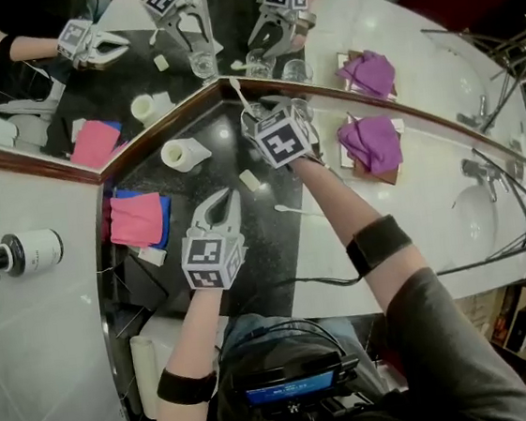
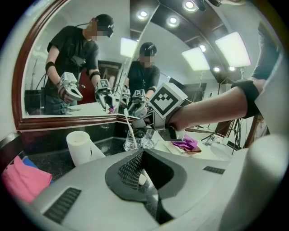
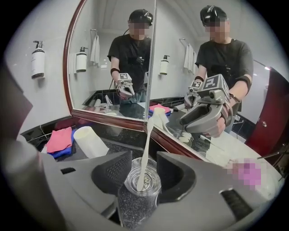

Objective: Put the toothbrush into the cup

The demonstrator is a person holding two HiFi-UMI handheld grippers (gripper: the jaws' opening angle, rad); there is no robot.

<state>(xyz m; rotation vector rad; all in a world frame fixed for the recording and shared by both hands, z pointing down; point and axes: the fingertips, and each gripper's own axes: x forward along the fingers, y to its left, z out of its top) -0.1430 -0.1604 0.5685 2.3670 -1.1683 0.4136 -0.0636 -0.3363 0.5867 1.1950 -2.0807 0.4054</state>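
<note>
Toothbrush: standing in the cup; looking done.
Right gripper: straddling the cup, jaws apart, gripping nothing.
Left gripper: idling, jaws together, empty.

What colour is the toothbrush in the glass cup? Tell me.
Toothbrush is white; clearest in right gripper view.

No legible text, label or number anywhere.

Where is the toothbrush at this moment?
In the right gripper view the toothbrush stands leaning in the cup, between the open jaws of the right gripper, on the dark counter just before the mirror corner.
</note>
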